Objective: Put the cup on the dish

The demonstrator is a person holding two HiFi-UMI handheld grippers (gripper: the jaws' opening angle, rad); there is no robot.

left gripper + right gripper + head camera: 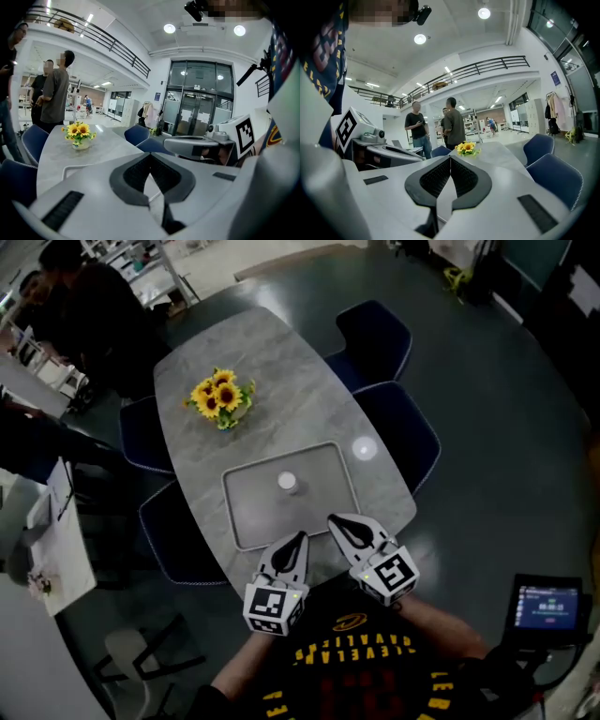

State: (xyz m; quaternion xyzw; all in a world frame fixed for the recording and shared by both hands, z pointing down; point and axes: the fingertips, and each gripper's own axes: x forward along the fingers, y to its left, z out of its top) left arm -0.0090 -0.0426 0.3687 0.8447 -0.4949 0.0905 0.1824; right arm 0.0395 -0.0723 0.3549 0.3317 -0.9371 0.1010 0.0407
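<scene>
The small white cup (288, 483) stands upright on the flat grey rectangular dish (253, 517), as the task wants, so I judge nothing is left to place. The left gripper (298, 540) and right gripper (336, 521) hover at the dish's near edge, jaws pressed together and empty. The black shirt's (352, 681) yellow lettering seems to read "CLEVELAND".

Grey marbled table (281, 381) is standing on a dark floor (497, 427). A sunflower bunch in a small pot (221, 399) is sitting toward the table's far end. Blue chairs (405, 432) are flanking both long sides. Two people (453, 123) are standing beyond the far end. A lit screen (548, 606) is glowing at lower right, well apart from the table.
</scene>
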